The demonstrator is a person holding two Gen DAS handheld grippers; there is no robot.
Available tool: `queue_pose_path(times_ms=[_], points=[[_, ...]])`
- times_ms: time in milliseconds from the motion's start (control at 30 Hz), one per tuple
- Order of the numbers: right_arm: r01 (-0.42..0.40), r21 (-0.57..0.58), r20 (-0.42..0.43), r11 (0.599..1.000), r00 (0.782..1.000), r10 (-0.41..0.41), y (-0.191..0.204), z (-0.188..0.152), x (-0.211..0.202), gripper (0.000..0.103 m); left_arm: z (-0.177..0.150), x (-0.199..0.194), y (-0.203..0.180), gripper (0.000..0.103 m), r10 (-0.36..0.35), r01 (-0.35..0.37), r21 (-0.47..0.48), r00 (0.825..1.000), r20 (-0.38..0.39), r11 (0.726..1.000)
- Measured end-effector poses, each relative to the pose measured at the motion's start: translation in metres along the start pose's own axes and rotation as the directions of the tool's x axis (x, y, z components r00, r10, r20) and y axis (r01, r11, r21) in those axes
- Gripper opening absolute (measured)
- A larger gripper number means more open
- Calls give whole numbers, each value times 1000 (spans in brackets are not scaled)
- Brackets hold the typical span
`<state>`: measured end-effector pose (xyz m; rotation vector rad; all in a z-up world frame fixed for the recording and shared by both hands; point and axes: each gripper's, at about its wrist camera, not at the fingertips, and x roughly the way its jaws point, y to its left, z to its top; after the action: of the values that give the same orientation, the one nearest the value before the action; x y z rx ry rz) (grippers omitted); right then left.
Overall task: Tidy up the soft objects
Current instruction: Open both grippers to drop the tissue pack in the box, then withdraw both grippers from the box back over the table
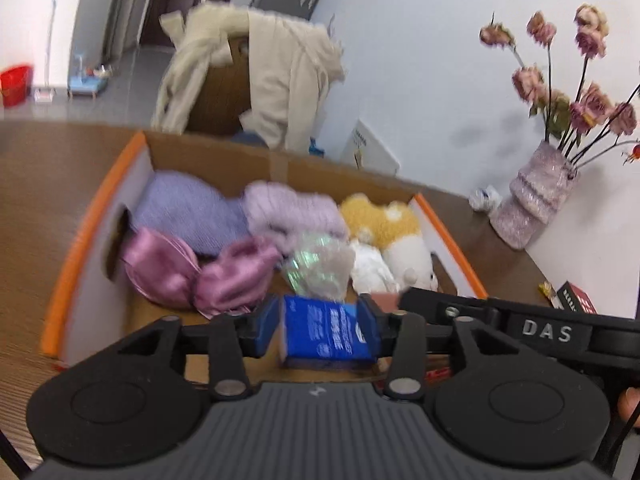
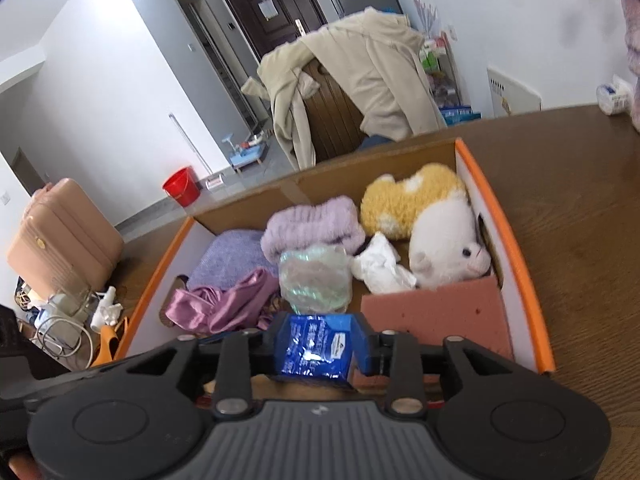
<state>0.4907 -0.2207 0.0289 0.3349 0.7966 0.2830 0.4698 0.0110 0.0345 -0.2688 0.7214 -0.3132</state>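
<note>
Hovering over the cardboard box (image 2: 516, 248), both grippers, left (image 1: 326, 326) and right (image 2: 320, 344), bracket one blue packet (image 2: 312, 350); whether they pinch it I cannot tell. Crinkled plastic (image 2: 314, 280), a sponge (image 2: 432, 316) and a plush toy (image 2: 440, 236) crowd ahead.

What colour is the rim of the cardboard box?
Orange; the cardboard box shows it best in the right wrist view.

Blue tissue pack (image 2: 314, 350) over orange-rimmed box (image 2: 506, 224), near plush toy (image 2: 424, 224), purple knits.
</note>
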Motion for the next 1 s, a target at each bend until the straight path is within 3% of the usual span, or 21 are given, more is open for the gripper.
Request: queue_pose_path(times_ms=[133, 333, 433, 500, 600, 700, 800, 867, 933, 1000], points=[[10, -63, 65, 998, 998, -6, 10, 0, -34, 45, 6, -42, -2, 53, 50, -53, 35, 996, 70, 998], [39, -152, 184, 988, 983, -11, 28, -8, -101, 56, -4, -112, -16, 67, 117, -143, 134, 976, 186, 981], [60, -213, 249, 975, 968, -5, 38, -20, -139, 62, -23, -153, -24, 77, 118, -170, 182, 957, 266, 969], [69, -255, 285, 965, 958, 6, 43, -32, -162, 62, -38, -183, -30, 83, 116, -193, 205, 934, 337, 960], [103, -302, 358, 948, 934, 13, 50, -51, -192, 64, -60, -218, -39, 92, 128, -240, 213, 892, 433, 947], [141, -335, 437, 932, 899, 21, 55, -71, -216, 72, -78, -240, -47, 98, 131, -266, 213, 860, 492, 940], [155, -359, 490, 920, 871, 45, 57, -89, -230, 76, -94, -254, -54, 100, 135, -283, 215, 843, 520, 935], [165, -361, 528, 918, 847, 55, 59, -100, -237, 86, -102, -260, -58, 101, 134, -290, 215, 832, 539, 933], [185, -364, 563, 913, 824, 57, 60, -110, -244, 89, -109, -266, -59, 101, 130, -290, 214, 826, 549, 933], [198, -374, 571, 906, 819, 56, 61, -118, -248, 89, -115, -271, -62, 101, 133, -295, 210, 818, 559, 932]])
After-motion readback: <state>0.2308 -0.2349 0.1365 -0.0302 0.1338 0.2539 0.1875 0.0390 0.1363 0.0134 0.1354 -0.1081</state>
